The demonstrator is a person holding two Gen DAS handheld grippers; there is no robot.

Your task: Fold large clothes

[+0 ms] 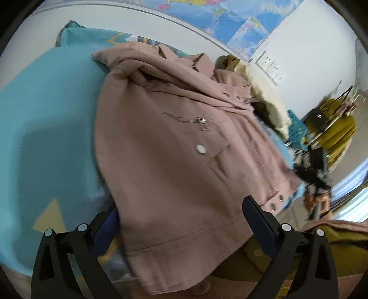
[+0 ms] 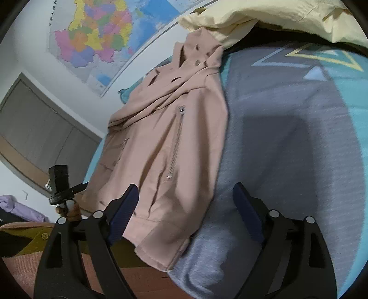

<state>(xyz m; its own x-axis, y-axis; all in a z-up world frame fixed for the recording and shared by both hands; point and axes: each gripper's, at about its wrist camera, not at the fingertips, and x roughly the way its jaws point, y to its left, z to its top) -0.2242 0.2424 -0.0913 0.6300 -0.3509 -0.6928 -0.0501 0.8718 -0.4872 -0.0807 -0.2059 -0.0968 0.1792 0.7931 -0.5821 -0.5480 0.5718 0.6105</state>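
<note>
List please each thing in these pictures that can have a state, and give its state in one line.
Pink jacket: lying flat on the bed, sleeves folded in, not held.
Chest zipper: closed.
Left gripper: jaws open, over the jacket hem.
Right gripper: jaws open, over the hem corner.
Cream garment: crumpled beside the jacket collar.
Blue bed cover: spread under the jacket.

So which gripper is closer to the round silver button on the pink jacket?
Left. The left gripper straddles the pink jacket hem just below the round silver button. The right gripper sits at the opposite hem corner, by the long zipper.
</note>
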